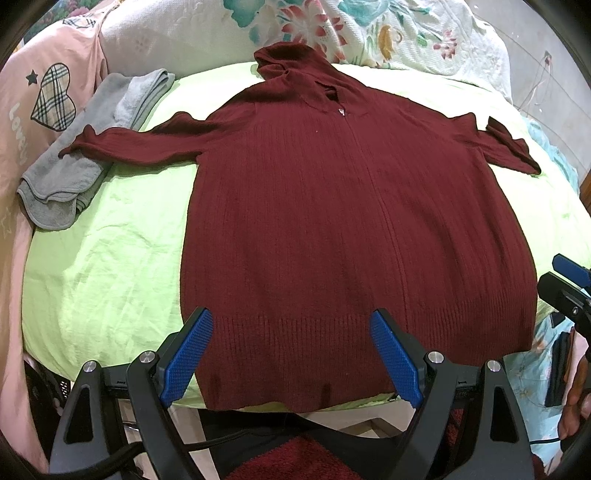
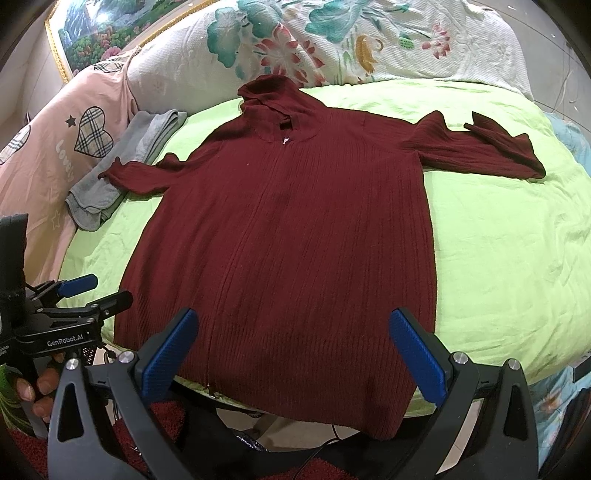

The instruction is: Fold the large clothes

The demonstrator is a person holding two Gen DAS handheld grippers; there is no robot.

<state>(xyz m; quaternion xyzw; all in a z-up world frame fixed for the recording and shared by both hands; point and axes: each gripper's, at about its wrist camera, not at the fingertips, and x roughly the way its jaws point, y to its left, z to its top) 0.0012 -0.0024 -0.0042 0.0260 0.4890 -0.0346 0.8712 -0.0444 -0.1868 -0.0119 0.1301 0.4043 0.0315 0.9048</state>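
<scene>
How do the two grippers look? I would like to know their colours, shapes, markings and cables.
Both match. The left gripper has black angular arms with cut-out slots, silver round bolts, and flat blue fingers with a fine ribbed texture. A black cable runs beneath it. The right gripper is the same build. From the right wrist view, the left gripper's body carries white "GenRobot.AI" lettering.

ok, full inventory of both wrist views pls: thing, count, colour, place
hooded knit cardigan: 1, dark red, spread flat on the sheet, sleeves out, zip closed
sheet: 1, light green, under the cardigan
folded towel: 1, grey, beyond the sheet's left edge, partly under one cuff
floral quilt: 1, white with flowers, behind the hood
heart-print bedding: 1, pink, far left
framed picture: 1, gold frame, top left
left claw: 1, black with blue pads, open above the hem
right claw: 1, same colours, open above the hem
</scene>
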